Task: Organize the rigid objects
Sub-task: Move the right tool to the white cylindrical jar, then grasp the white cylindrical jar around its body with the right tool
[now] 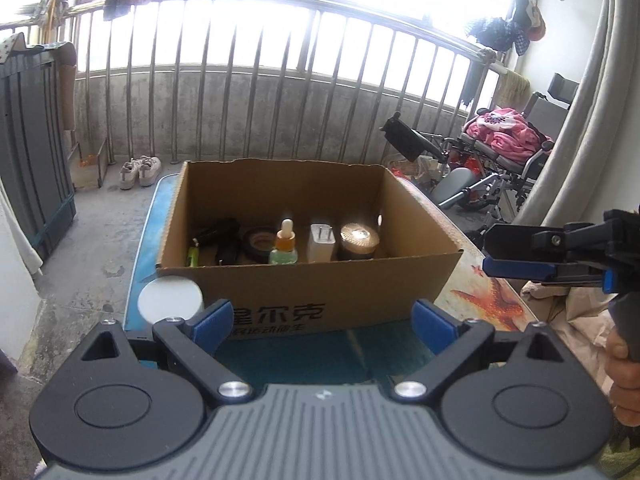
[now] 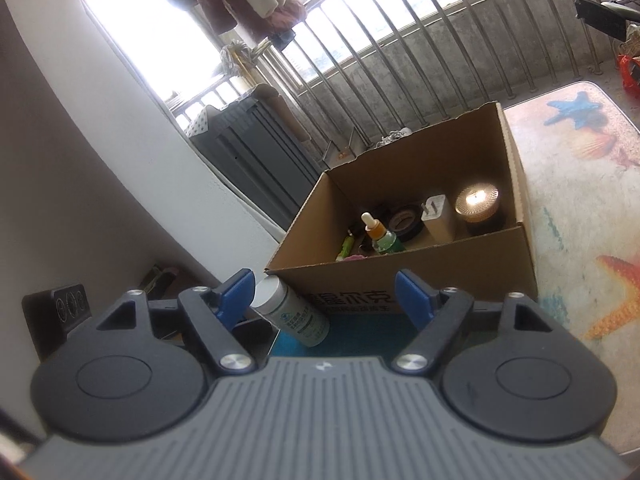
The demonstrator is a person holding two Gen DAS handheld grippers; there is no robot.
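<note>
My left gripper [image 1: 322,318] stood wide apart with nothing between its pads; my right gripper [image 2: 325,294] was spread too and gripped nothing, though the white bottle [image 2: 294,312] stood just off its left pad at the table's near-left corner, outside the cardboard box [image 2: 420,280]; the box sat against the near edge of the table [image 2: 580,208], on its left side; inside, along the near wall, stood the dropper bottle [image 1: 283,247], the white plug adapter [image 1: 321,243], the round gold-lidded jar [image 1: 359,240], a roll of black tape [image 1: 260,242] and some dark bits I couldn't name.

Trouble ahead, as I judged it: that white bottle was perched right at the table's corner; a sloppy pad closing off-centre could knock it over the edge; lifting it in, I could also clip the box's near wall or topple the upright dropper bottle.

The right wrist view showed the bottle's printed side and a green stick and something pink low in the box; the left showed only the bottle's white cap [image 1: 170,300]; but it alone caught my right gripper from the side and the hand [image 1: 624,376] beneath it, plus the wheelchair [image 1: 500,152] far right.
</note>
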